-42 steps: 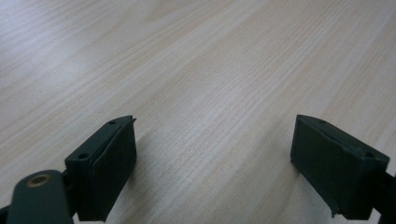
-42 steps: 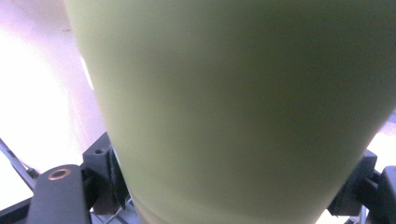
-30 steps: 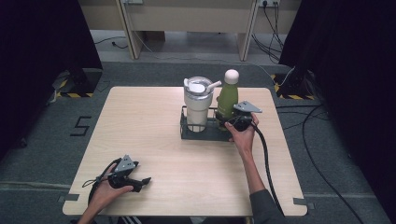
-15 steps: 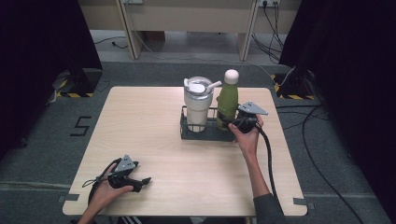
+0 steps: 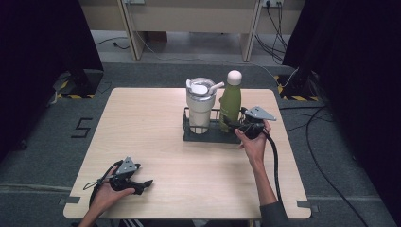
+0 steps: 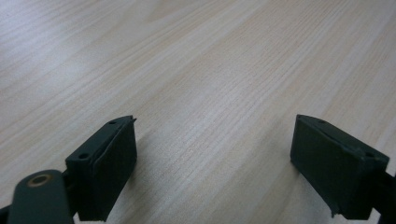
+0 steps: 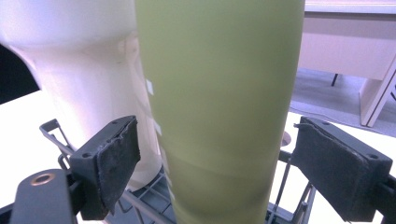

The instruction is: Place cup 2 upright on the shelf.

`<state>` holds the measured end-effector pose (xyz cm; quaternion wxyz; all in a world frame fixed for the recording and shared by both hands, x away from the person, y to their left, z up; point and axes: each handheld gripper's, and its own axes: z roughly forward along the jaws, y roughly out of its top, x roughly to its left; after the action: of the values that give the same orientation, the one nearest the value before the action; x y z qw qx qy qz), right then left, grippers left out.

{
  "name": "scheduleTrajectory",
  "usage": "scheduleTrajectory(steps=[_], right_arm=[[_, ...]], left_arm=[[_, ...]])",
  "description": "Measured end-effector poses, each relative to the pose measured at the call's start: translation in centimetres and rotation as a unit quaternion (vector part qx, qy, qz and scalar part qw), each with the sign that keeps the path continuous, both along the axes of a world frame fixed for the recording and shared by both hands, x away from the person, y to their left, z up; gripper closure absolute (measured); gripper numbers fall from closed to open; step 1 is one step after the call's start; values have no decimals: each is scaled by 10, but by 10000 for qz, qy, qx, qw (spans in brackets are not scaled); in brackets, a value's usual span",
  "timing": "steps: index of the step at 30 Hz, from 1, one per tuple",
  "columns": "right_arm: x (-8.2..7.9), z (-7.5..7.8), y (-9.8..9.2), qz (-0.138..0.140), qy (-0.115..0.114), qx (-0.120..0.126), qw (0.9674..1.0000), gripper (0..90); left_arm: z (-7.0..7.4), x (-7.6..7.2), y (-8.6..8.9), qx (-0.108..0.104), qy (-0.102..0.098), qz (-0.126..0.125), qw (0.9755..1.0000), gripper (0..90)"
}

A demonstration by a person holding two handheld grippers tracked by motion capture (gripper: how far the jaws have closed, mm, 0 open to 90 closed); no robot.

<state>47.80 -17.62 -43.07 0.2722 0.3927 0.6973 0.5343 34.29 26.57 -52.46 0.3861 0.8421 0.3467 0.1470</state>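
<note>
High view, near edge first: the left gripper [image 5: 140, 183] rests low on the bench [image 5: 142, 127] by the near left corner, held by a hand [image 5: 105, 196]. Its jaws are wide apart with only bare wood between them. Farther back, toward the far right, a dark wire rack [image 5: 208, 135] holds a white cup [image 5: 200, 106] and a green bottle [image 5: 230, 101]. The right gripper [image 5: 233, 124] is at the bottle, jaws apart on each side, not squeezing it.

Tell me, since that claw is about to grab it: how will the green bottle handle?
The green bottle looks rigid and smooth, so it may slip between the right claw pads. Tall and narrow, it could tip once lifted clear of the wire rack.
</note>
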Motion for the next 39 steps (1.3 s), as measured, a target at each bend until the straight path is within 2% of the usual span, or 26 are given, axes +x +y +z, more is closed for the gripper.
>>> scheduleTrajectory(steps=[7, 12, 17, 30, 39], right_arm=[[-8, 2, -3, 14, -13, 2, 10000, 148], [-19, 2, -11, -4, -40, -57, 10000, 148], [-27, 5, -18, -5, -55, 100, 9999, 148], [-40, 5, -19, 59, -28, 2, 10000, 149], [-54, 5, -19, 131, -24, -73, 9999, 149]], left_arm=[[0, 0, 0, 1, 2, 1, 10000, 141], [0, 0, 0, 0, -1, 2, 10000, 141], [0, 0, 0, 2, 2, -3, 10000, 141], [0, 0, 0, -4, 7, -7, 10000, 142], [0, 0, 0, -4, 11, -17, 10000, 142]])
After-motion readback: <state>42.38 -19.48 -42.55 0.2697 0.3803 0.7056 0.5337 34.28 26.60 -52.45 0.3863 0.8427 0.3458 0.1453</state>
